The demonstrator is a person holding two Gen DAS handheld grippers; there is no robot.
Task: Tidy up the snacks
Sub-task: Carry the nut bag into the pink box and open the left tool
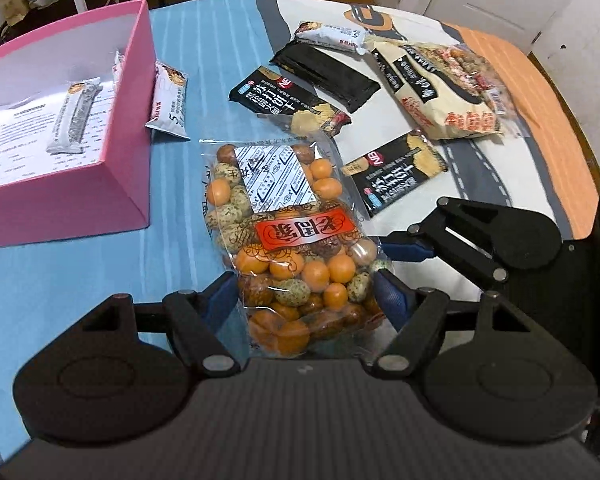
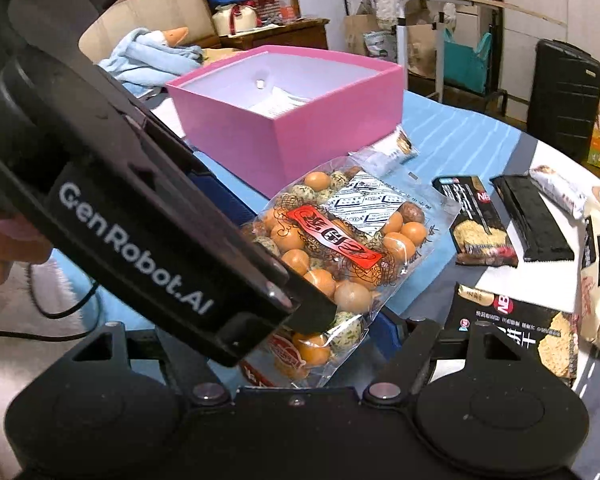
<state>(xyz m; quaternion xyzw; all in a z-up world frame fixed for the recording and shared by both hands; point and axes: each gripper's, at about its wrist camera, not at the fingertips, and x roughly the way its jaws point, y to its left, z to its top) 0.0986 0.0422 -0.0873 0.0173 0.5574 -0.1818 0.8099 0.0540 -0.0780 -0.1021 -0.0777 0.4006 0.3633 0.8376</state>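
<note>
The left gripper (image 1: 306,300) is clamped on the near end of a clear bag of coated nuts (image 1: 288,232), its blue pads (image 1: 392,300) pressing the plastic from both sides, jaws held fairly wide by the bag's bulk. The right gripper (image 2: 300,332) appears to hold the same near end from the right side, though the left gripper's body hides much of its left finger, so its contact there cannot be told for sure. The bag's long axis runs straight away from both sets of fingers, its far end pointing out over the table (image 1: 204,60). It seems lifted at the near end. The pink box (image 1: 128,120) lies to the far left of the bag, near it, already holding white bar packets. The left hand is the nearer to it. Other snacks, including black cracker packs (image 1: 396,172), lie to the right.
</note>
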